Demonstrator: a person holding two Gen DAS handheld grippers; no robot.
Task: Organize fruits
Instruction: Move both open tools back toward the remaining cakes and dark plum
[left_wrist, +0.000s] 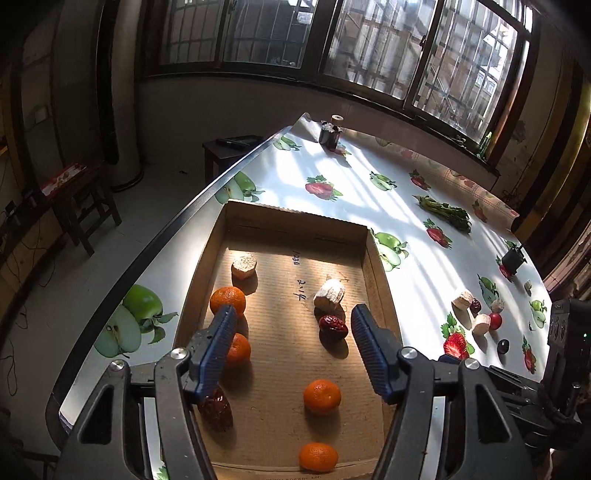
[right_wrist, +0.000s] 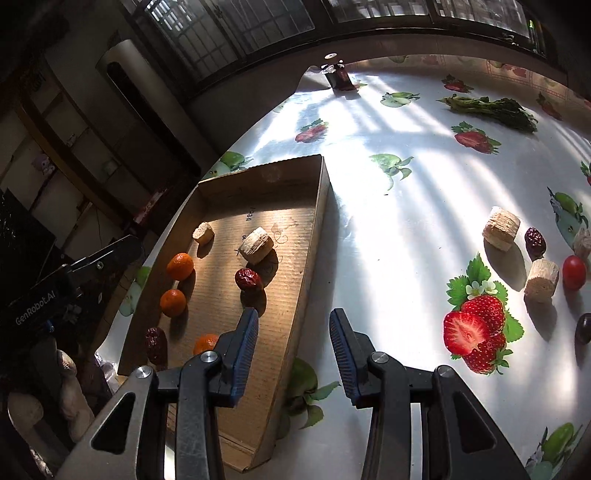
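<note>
Cardboard tray (left_wrist: 376, 258): shallow, open-topped, lying near the edge of the surface (left_wrist: 354, 173); serves as the collecting place, which is why most pieces already lie inside it.

Left gripper (left_wrist: 291, 314): fingers apart, nothing between them, hanging above the tray floor. Judged to be between picks.

Contents of the tray, relative to the left fingers:
- mandarin (left_wrist: 228, 300), just beyond the left fingertip; a second partly hidden behind that finger.
- red date (left_wrist: 333, 326), just inside the right fingertip, a pale cut chunk (left_wrist: 330, 294) beyond it.
- another pale chunk (left_wrist: 244, 266), farther ahead.
- two more mandarins (left_wrist: 322, 396) nearer the wrist, and a second date under the left finger's base.

Right gripper (right_wrist: 293, 317): fingers apart, empty, straddling the tray's near wall, one tip over the tray and one over the surface.

Still loose, well to the right of the right fingers: pale chunk (right_wrist: 501, 228), dark date (right_wrist: 535, 240), second chunk (right_wrist: 541, 280), cherry tomato (right_wrist: 574, 272), dark round fruit (right_wrist: 584, 328). These are judged the remaining work.

Greens bundle (right_wrist: 491, 109): far ahead, untouched.
</note>
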